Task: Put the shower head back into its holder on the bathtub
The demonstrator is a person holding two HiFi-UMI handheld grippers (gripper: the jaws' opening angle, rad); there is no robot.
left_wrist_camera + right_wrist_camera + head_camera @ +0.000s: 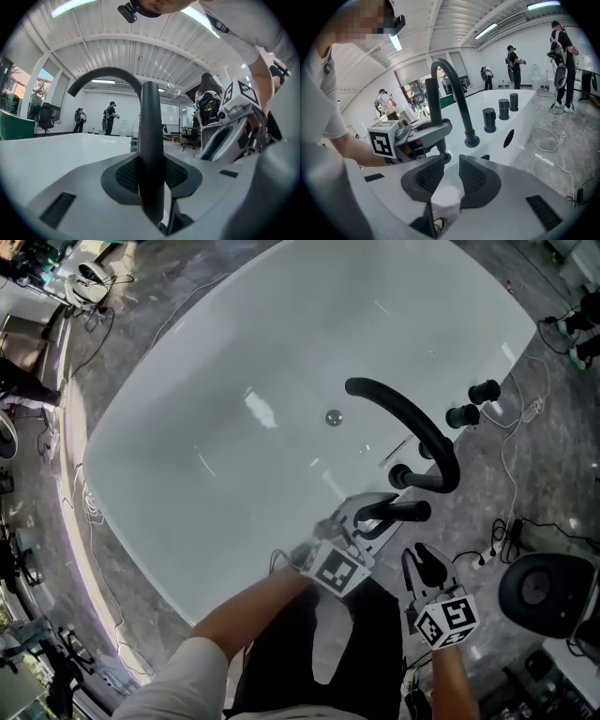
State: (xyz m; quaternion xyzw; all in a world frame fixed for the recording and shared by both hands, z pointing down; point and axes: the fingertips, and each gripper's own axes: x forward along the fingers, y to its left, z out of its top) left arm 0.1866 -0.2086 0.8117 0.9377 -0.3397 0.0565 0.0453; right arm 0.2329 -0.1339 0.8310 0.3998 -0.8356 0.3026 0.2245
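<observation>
Shower head stands upright, clamped at its stem by the left tongs, apparently to steer its foot into the holder on the bathtub rim beside the tap, while the right tongs hover open and empty nearby.

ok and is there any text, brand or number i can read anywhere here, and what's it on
No readable text in any view.
left gripper's marker cube: black-and-white square pattern only, no letters or digits.
right gripper's marker cube: the same.
No brand or label shows on the bathtub, the tap or the shower head.
</observation>
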